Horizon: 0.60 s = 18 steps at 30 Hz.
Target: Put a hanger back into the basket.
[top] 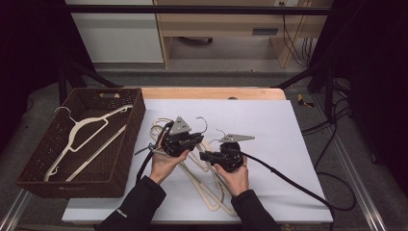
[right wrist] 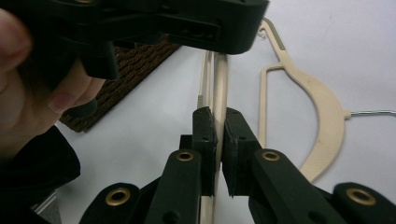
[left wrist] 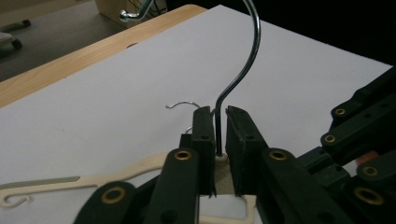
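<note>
On the white sheet (top: 269, 144), two grippers, left (left wrist: 220, 135) clamping one hanger's hook (left wrist: 243, 70), right (right wrist: 219, 135) its arm (right wrist: 219, 88).

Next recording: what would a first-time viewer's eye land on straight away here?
Both grippers meet at mid-table over a tangle of cream hangers on the white sheet. The left gripper clamps one hanger's neck, at the foot of its metal hook; the right gripper pinches a hanger bar. At the left edge, a brown wicker basket already holds a hanger.
</note>
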Each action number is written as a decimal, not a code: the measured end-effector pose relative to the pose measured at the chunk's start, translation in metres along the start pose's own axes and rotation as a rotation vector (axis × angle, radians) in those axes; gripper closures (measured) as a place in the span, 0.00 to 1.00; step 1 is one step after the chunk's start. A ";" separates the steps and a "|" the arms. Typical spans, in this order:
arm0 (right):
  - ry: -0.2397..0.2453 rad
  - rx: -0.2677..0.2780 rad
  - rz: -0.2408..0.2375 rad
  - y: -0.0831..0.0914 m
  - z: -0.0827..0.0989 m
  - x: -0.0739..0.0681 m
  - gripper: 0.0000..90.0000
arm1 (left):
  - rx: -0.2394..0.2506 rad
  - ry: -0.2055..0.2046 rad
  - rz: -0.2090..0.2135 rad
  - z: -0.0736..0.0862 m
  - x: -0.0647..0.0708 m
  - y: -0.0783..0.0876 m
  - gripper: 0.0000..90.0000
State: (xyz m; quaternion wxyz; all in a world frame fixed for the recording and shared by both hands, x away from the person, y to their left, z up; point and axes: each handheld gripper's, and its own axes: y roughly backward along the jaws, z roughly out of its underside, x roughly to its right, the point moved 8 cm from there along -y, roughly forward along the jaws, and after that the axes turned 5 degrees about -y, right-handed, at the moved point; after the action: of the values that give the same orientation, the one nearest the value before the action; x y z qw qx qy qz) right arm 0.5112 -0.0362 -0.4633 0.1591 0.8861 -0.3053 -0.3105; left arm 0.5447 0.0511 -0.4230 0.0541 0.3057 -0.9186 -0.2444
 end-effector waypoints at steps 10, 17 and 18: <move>0.033 -0.016 -0.006 0.015 -0.004 -0.005 0.97 | 0.078 0.041 0.047 -0.010 0.001 0.051 0.33; 0.125 -0.025 -0.077 0.034 -0.009 -0.014 0.97 | 0.053 -0.004 0.041 -0.001 0.003 0.080 0.13; 0.137 -0.027 -0.094 0.036 -0.010 -0.016 0.97 | 0.048 -0.015 0.040 0.001 0.004 0.082 0.11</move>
State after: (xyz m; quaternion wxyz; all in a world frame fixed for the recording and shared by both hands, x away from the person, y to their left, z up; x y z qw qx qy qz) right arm 0.4916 -0.0530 -0.4317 0.1767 0.9163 -0.2476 -0.2604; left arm 0.4977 0.1063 -0.3844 0.0448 0.2868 -0.9304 -0.2236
